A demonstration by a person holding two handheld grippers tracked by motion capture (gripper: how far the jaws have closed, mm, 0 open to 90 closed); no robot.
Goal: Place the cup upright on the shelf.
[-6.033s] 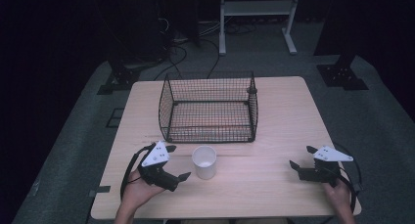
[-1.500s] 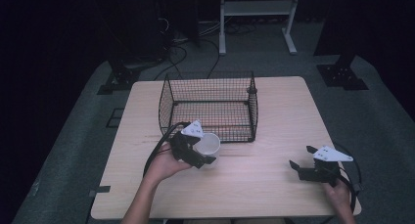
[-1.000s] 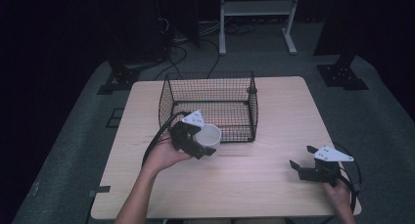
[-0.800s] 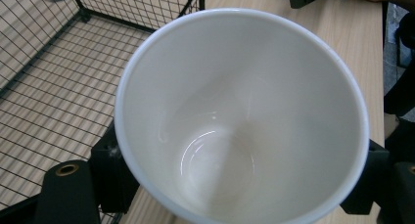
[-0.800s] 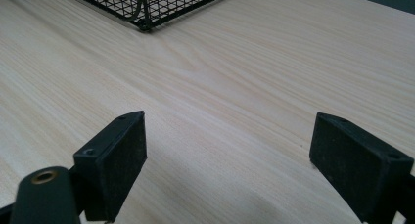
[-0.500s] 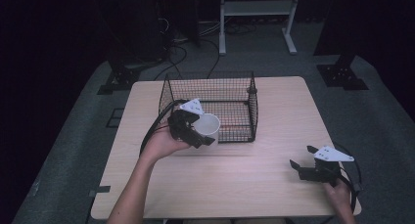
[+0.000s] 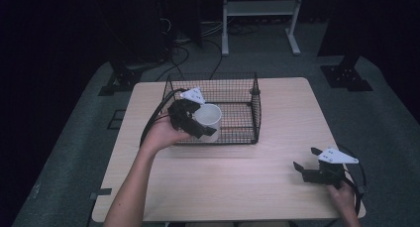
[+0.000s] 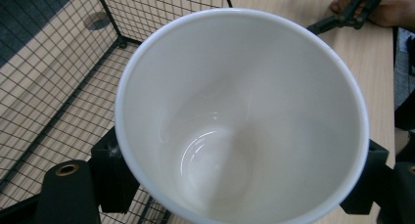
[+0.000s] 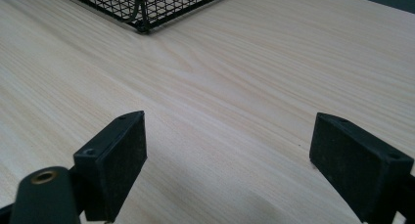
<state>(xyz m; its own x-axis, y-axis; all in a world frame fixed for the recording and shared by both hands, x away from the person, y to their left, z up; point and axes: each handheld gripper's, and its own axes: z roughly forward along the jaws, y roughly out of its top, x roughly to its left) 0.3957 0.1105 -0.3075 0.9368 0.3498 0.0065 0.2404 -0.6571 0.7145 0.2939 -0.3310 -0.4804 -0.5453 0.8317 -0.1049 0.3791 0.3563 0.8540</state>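
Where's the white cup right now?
In the high view the white cup is held in the left claw, lifted over the near-left part of the wire basket, tipped on its side. The left gripper view looks straight into its empty inside.

The cup (image 8: 244, 121) is white with a smooth, glossy inside that catches curved highlights near its bottom. The basket (image 7: 233, 90) is thin black wire mesh, apparently metal. The bench (image 9: 235, 72) is pale wood with fine visible grain and a matt finish. The right claw (image 9: 235, 170) has matt black, plastic-looking pads (image 9: 359, 172).
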